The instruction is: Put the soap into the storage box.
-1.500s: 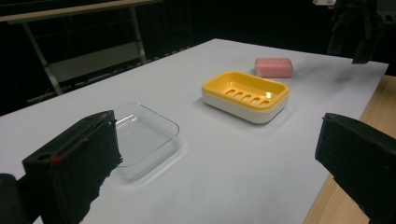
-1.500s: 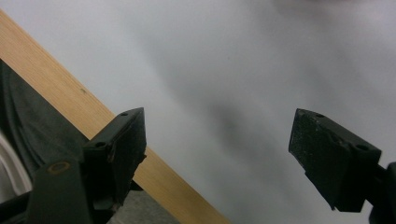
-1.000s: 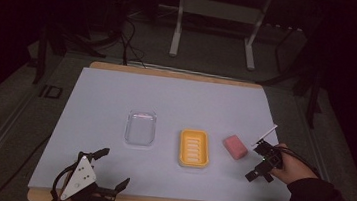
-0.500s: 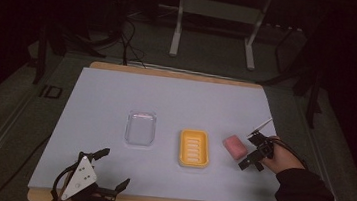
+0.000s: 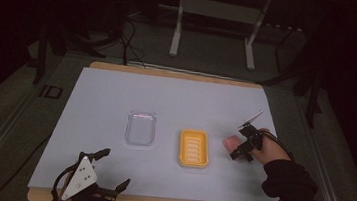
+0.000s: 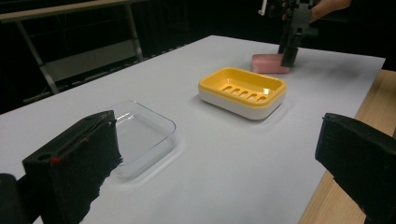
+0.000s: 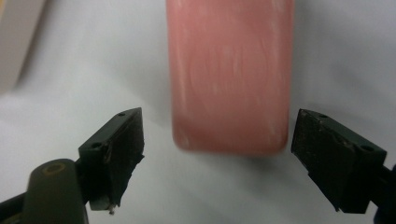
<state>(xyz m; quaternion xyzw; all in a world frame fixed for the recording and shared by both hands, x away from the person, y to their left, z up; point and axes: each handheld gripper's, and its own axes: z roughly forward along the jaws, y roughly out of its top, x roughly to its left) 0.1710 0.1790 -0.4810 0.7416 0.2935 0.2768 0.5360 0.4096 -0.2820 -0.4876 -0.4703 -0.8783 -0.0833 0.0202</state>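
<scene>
Your right gripper (image 7: 219, 154) has its jaws spread wide, one to each side of the near end of the soap (image 7: 229, 74), and neither pad touches it yet. They have just been opening, and the gap now looks only a little wider than the bar, so keep the bar centred between the pads as you go on. My advice: bring the jaws further along the bar until the pads flank its long sides near the middle, then settle low so they bite below the rounded top edge. Close evenly; a bar like this is likely slick, and a grip on the end alone could squirt it away.

The soap (image 5: 230, 142) lies flat on the tabletop (image 5: 191, 102), just right of the yellow dish (image 5: 194, 148) and apart from it. The dish is empty, its slotted floor bare, and seems the likely place for the bar. Further left sits the clear lid (image 5: 141, 127), also empty.

Your left gripper (image 5: 108, 173) rests at the near edge, jaws wide apart and holding nothing.
</scene>
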